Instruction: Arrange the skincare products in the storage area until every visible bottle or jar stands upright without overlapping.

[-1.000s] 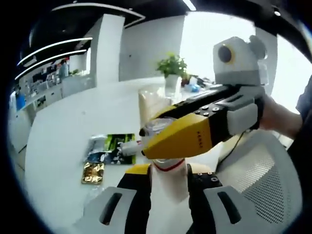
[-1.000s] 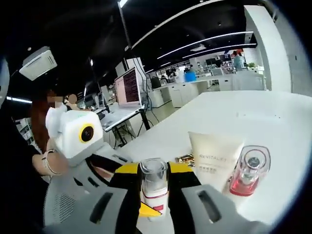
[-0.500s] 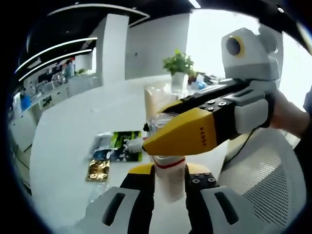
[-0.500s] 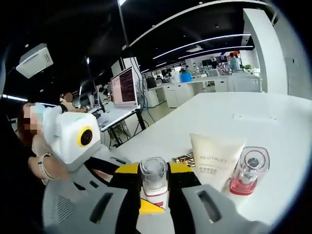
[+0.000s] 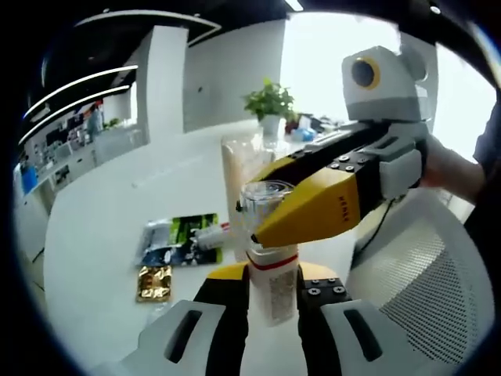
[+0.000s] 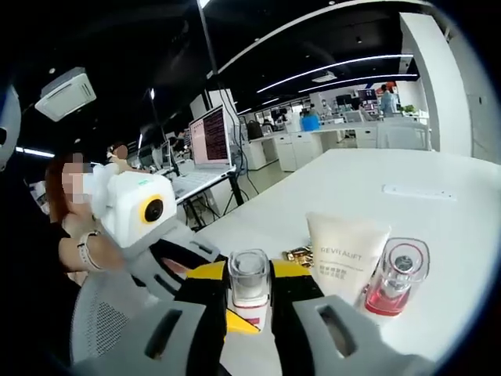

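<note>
Left gripper (image 5: 272, 291) clamps an upright white bottle (image 5: 272, 274) above the white counter (image 5: 102, 227) while the right gripper (image 5: 262, 227) grips its clear cap; right gripper view: right gripper (image 6: 249, 301) holds that bottle (image 6: 250, 283) beside a cream tube (image 6: 344, 251) and pink bottle (image 6: 395, 278).

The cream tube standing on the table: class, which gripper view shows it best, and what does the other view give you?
The right gripper view: the cream tube stands unobstructed, its printed face towards the camera, beside a pink bottle. In the left gripper view the tube stands behind the clear-capped bottle and the right gripper, partly hidden, print unreadable.
</note>
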`<act>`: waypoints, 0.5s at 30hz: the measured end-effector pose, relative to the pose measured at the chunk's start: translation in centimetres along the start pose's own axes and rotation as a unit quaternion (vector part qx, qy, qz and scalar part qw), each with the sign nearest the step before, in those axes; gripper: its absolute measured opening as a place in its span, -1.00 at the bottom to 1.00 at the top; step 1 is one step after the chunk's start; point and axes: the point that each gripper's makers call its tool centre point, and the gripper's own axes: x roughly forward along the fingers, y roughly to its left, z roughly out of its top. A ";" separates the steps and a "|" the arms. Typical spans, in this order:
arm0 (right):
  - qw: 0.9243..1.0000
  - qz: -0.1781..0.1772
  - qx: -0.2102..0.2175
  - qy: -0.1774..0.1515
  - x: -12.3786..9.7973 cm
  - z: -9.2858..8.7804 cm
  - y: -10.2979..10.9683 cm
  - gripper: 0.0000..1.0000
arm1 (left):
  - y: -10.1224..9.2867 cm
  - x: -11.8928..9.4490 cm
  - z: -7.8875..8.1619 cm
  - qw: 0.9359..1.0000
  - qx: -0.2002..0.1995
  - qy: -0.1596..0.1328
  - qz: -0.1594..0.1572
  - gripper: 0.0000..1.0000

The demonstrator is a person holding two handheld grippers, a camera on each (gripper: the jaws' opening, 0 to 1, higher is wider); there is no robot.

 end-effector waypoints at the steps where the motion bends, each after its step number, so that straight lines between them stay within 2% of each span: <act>1: 1.000 0.011 -0.006 -0.010 -0.3 0.3 0.2 -0.60 | 0.0 -0.1 0.0 1.000 -0.002 -0.002 -0.004 -0.63; 3: 1.000 0.026 -0.009 -0.010 -0.8 0.3 0.4 -0.61 | 0.0 -0.3 0.2 1.000 0.000 -0.009 -0.017 -0.63; 5: 0.998 0.041 -0.034 -0.024 -1.2 0.8 0.6 -0.61 | 0.0 -0.4 -0.2 1.000 0.009 -0.004 -0.028 -0.63; 7: 0.997 0.076 -0.015 -0.030 -1.8 1.0 1.3 -0.54 | -0.2 -0.5 -0.3 0.999 0.022 -0.005 -0.046 -0.63; 9: 0.996 0.075 -0.029 -0.035 -2.0 1.1 1.1 -0.55 | -0.5 -0.6 -0.4 0.998 0.025 -0.004 -0.056 -0.63; 13: 0.993 0.111 -0.031 -0.037 -2.2 1.2 1.9 -0.49 | -1.4 -0.6 -0.3 0.996 0.041 -0.009 -0.080 -0.63; 15: 0.992 0.114 -0.040 -0.035 -2.0 1.1 2.1 -0.49 | -1.8 -0.6 -0.1 0.995 0.042 -0.013 -0.089 -0.63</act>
